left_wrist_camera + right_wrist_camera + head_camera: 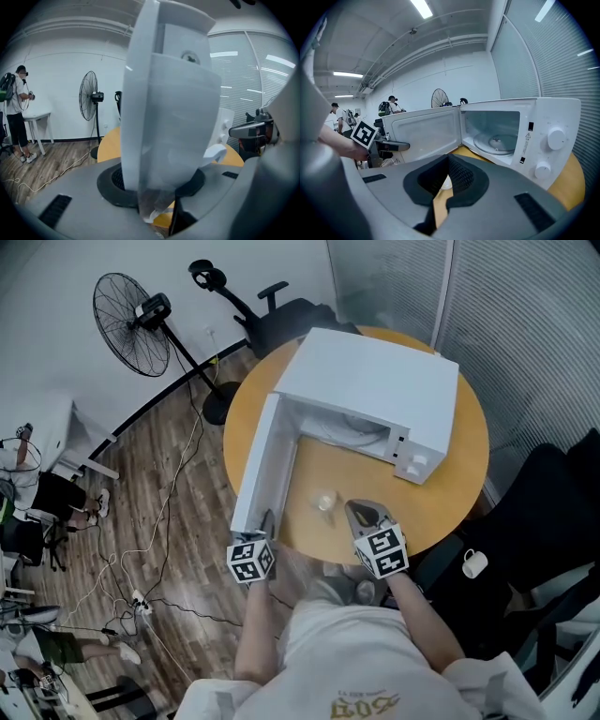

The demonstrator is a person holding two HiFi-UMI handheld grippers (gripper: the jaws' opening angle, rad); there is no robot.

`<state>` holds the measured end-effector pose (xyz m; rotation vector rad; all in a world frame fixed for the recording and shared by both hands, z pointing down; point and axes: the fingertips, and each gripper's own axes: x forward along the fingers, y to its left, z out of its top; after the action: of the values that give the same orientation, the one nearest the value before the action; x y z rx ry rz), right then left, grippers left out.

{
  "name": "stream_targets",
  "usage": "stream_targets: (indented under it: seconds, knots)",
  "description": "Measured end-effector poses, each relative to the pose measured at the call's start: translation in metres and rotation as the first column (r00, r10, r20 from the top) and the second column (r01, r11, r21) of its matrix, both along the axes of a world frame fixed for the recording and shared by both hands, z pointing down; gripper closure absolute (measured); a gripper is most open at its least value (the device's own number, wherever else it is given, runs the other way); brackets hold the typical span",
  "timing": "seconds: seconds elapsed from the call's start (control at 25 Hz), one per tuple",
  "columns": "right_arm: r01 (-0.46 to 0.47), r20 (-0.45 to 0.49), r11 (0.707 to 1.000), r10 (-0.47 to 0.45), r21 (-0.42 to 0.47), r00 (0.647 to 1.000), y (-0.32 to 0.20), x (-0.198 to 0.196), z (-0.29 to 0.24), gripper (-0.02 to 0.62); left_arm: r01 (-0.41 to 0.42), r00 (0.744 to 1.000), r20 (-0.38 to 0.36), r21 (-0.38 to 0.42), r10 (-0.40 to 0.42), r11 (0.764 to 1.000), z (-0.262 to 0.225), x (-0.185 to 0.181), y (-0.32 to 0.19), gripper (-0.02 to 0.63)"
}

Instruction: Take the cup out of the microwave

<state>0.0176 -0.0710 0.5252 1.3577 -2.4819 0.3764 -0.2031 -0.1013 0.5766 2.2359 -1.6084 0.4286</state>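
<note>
Wood floor (pixel 178 521) w/ fan (pixel 129 311), chair (pixel 281 315), prob. glass wall (pixel 525 296).

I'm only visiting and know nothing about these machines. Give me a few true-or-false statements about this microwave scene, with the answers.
1. The door of the white microwave stands open. True.
2. The small clear cup sits inside the microwave. False: it stands on the round wooden table in front of the open cavity, which holds only the glass turntable.
3. The left gripper is clamped on the door's edge. True.
4. The right gripper holds the cup. False: its jaws are shut with nothing between them, and the cup stands just beyond them on the table.
</note>
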Motion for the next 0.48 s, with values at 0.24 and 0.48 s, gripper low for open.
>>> stream_targets:
  seconds: [0.24,0.48]
  knots:
    - [0.003,0.002,1.0,-0.002,-0.022,1.0,0.0012,-0.0025,0.0056,0.584,0.0,1.0,-0.002,-0.002,0.0,1.0,-0.0009,0.0003,0.001,0.428]
    - [0.001,0.005,1.0,0.0,-0.027,1.0,-0.001,-0.0036,0.0084,0.584,0.0,1.0,-0.001,0.002,0.0,1.0,-0.0029,-0.0015,-0.0004,0.428]
